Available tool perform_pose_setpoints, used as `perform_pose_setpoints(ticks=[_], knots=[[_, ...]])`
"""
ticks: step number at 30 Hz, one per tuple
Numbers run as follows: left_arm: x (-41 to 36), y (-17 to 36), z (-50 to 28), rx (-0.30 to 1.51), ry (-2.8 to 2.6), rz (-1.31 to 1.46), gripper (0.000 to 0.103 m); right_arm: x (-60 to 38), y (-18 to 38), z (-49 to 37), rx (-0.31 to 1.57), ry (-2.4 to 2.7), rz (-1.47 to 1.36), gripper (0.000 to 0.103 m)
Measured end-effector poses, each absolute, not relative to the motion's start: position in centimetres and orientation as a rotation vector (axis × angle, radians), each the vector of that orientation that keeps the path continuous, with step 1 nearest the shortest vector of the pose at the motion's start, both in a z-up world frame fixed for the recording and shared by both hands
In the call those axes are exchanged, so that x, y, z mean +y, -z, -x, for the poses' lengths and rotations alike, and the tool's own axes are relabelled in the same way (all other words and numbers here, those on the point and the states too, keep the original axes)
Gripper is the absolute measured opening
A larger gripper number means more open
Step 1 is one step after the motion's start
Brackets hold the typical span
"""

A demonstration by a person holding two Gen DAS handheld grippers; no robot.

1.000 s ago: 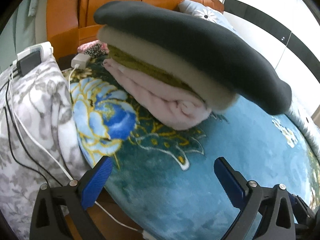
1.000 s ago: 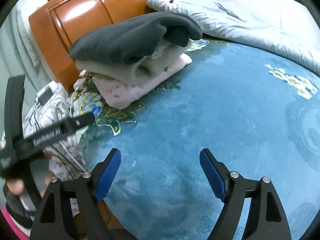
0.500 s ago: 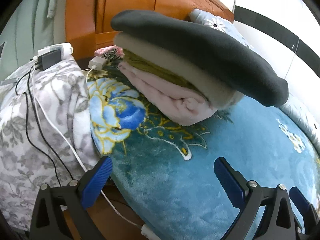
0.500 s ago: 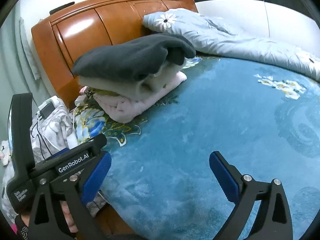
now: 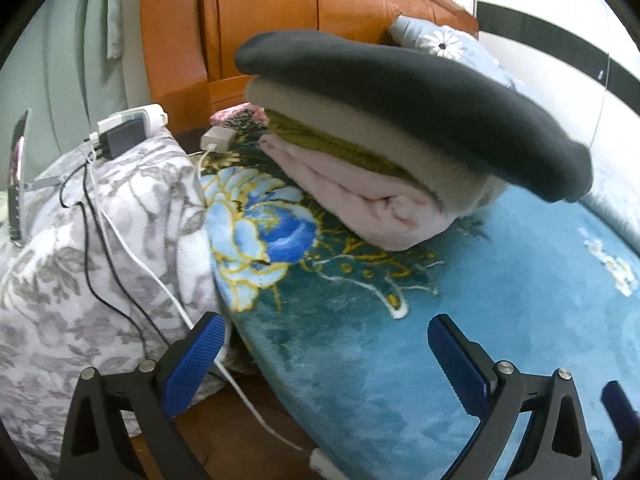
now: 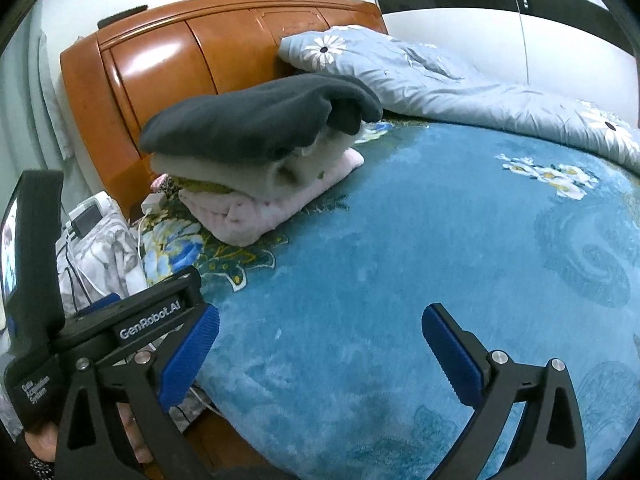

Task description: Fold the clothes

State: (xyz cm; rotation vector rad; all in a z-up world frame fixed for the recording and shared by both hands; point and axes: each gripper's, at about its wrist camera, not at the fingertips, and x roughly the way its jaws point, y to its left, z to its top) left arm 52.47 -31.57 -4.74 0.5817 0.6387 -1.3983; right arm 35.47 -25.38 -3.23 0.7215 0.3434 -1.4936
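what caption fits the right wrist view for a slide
Open right gripper hangs over the blue blanket, a stack of folded clothes lying by the headboard.

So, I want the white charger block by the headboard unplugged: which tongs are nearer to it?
Left. The left tongs hang over the bed's edge, below the charger block. The right tongs sit further along the blue blanket, beyond the left ones.
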Motion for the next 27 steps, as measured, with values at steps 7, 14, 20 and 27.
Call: perform_pose_setpoints(ticks=[7,14,20,27], knots=[[-31.8,5.2,-52.5,0.653,1.397,-0.605,0.103,-25.2,3.3,-35.6,0.346,1.504,-0.720,0.102],[-32.1,5.7,-52.7,0.686,1.395,-0.621,0.103,-25.3,3.4,-35.8,0.359,1.513,-0.725,0.103],[-32.3,6.0,-52.8,0.704,1.392,-0.629,0.103,-25.3,3.7,-35.9,0.372,1.511,-0.730,0.103],[-32.4,6.0,-52.9,0.706,1.385,-0.627,0.103,-25.4,3.9,-36.0,0.380,1.513,-0.733,0.103]])
